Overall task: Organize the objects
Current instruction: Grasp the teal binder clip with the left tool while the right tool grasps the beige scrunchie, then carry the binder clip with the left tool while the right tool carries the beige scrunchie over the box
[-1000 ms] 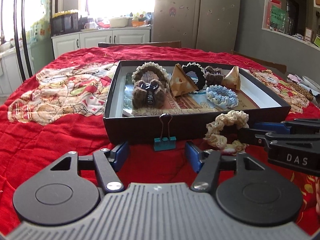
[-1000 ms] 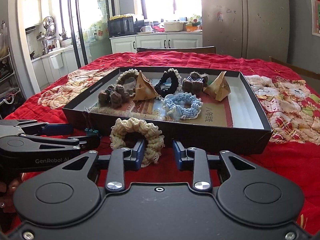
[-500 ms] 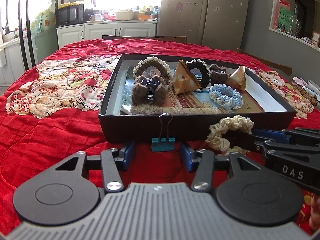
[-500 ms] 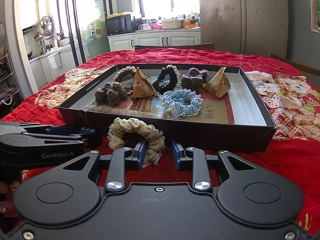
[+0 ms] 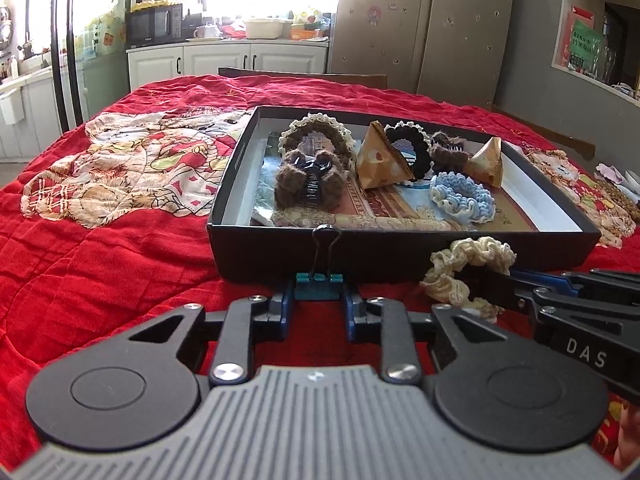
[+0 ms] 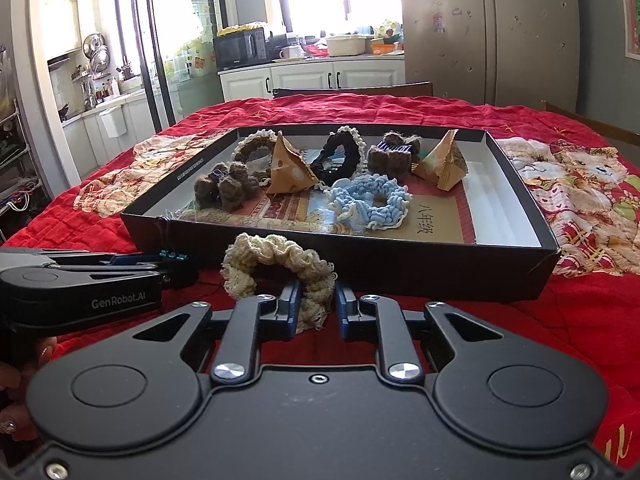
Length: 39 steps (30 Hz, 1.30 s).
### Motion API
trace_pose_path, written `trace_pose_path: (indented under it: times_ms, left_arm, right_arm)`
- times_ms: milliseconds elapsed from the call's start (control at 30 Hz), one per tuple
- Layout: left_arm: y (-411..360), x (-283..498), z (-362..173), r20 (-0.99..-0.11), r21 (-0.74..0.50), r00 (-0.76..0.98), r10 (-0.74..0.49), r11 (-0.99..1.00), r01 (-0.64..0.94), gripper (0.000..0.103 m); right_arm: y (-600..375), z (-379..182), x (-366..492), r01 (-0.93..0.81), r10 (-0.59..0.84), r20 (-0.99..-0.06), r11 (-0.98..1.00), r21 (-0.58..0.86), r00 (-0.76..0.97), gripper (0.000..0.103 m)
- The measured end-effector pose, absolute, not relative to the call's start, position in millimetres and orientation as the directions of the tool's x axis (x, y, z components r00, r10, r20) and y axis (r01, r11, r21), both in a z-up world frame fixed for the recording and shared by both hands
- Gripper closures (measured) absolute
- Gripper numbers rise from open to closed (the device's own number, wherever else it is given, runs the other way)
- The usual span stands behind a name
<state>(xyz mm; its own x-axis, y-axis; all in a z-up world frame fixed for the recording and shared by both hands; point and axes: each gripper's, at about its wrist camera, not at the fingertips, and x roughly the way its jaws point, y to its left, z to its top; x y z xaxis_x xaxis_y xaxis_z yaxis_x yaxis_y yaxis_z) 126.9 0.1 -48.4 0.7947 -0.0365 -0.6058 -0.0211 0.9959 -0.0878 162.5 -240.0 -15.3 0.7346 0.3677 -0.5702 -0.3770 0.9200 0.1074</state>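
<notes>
A teal binder clip [image 5: 319, 280] stands on the red quilt against the front wall of a black box [image 5: 400, 248]. My left gripper [image 5: 319, 306] has its fingers on either side of the clip's body, touching or nearly so. A cream scrunchie [image 6: 280, 268] lies in front of the box [image 6: 440, 272]. My right gripper [image 6: 318, 306] has its fingers on either side of the scrunchie's near part, still parted. In the left wrist view the right gripper reaches the scrunchie [image 5: 468, 264] from the right.
The box holds several scrunchies, among them a blue one [image 6: 370, 200], brown fuzzy clips [image 5: 310, 182] and two paper pyramids [image 6: 290, 166]. The red quilt [image 5: 100, 260] covers the table. Kitchen cabinets and a fridge stand behind.
My left gripper has moved right and forward and its fingers have narrowed around the binder clip. My right gripper's fingers have narrowed around the cream scrunchie.
</notes>
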Motion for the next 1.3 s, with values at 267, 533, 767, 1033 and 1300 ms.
trace_pose_path:
  times_ms: [267,533,767,1033,1300]
  left_arm:
    - [1.0,123.8,-48.3,-0.599,-0.095,0.799,-0.045,0.995,-0.014,0.076]
    - [0.6,120.3,-48.1,-0.597,-0.092,0.801,-0.049,0.996,-0.007,0.076]
    - [1.8,115.7,-46.4,-0.598,-0.098,0.799,-0.065,0.995,0.007,0.076]
    - [-0.2,107.6,-40.6,-0.592,-0.099,0.801,-0.089,0.994,0.037,0.076]
    - [-4.8,97.6,-27.3,-0.560,-0.094,0.820,-0.114,0.993,0.074,0.076]
  right_arm:
    - [-239.0,-14.9,159.7,-0.386,0.367,-0.565,0.918,0.092,0.739,0.090]
    - [-239.0,-12.9,153.9,-0.389,0.361,-0.552,0.918,0.071,0.752,0.091]
    - [-238.6,-9.7,146.1,-0.399,0.361,-0.535,0.916,0.047,0.764,0.091]
    - [-243.1,-1.3,134.0,-0.412,0.372,-0.508,0.911,0.037,0.777,0.091]
    - [-252.6,15.5,119.8,-0.425,0.395,-0.468,0.904,0.046,0.790,0.092]
